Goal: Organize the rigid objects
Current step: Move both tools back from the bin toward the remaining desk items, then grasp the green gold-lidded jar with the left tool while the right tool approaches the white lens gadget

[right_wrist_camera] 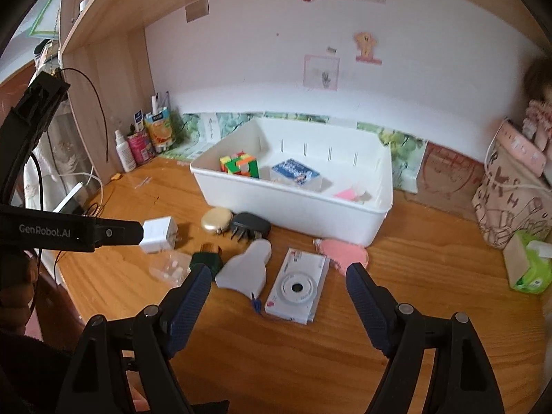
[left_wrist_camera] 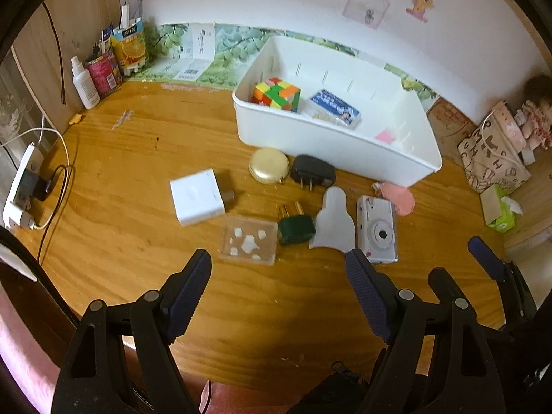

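A white bin (left_wrist_camera: 338,145) is seen on a honey-brown, wood-grained desk (left_wrist_camera: 138,179). Inside it, a cube (left_wrist_camera: 276,94) chequered in green, yellow, orange and red is noted, beside a blue-and-white box (left_wrist_camera: 334,107). On the desk — a white charger (left_wrist_camera: 196,197), a gold disc (left_wrist_camera: 269,165), a black plug (left_wrist_camera: 312,171), a dark green plug (left_wrist_camera: 296,229), a white camera (right_wrist_camera: 297,286), a pink piece (right_wrist_camera: 341,253).

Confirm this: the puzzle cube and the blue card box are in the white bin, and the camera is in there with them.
Not quite. The puzzle cube and blue card box are in the white bin, but the camera lies on the desk in front of the bin, beside the pink piece. The right wrist view shows it plainly.
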`<state>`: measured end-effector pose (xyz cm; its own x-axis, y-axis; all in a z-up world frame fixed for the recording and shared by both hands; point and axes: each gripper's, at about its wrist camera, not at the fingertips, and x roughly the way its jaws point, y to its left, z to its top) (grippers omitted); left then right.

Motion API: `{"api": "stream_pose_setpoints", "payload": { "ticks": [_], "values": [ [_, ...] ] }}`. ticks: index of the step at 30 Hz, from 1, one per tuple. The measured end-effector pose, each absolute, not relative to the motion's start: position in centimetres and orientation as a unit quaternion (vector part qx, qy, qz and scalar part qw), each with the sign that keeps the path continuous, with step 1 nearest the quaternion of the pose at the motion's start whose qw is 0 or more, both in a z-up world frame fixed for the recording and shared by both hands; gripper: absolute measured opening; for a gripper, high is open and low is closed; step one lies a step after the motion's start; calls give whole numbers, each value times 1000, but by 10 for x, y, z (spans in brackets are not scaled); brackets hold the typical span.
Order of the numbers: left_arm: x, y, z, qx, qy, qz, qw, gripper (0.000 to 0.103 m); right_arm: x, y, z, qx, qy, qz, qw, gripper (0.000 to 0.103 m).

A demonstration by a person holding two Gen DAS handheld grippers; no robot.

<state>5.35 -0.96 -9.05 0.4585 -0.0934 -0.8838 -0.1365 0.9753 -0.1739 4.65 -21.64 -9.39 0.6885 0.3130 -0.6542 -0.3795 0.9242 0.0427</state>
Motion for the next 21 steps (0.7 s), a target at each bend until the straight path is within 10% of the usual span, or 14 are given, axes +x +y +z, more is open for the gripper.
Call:
{"api": "stream_pose_setpoints", "payload": {
  "ticks": [21],
  "values": [
    [108, -41, -136, -112, 628, 93, 765, 83, 97, -241, -161, -43, 445, 298, 843, 81]
  ]
}}
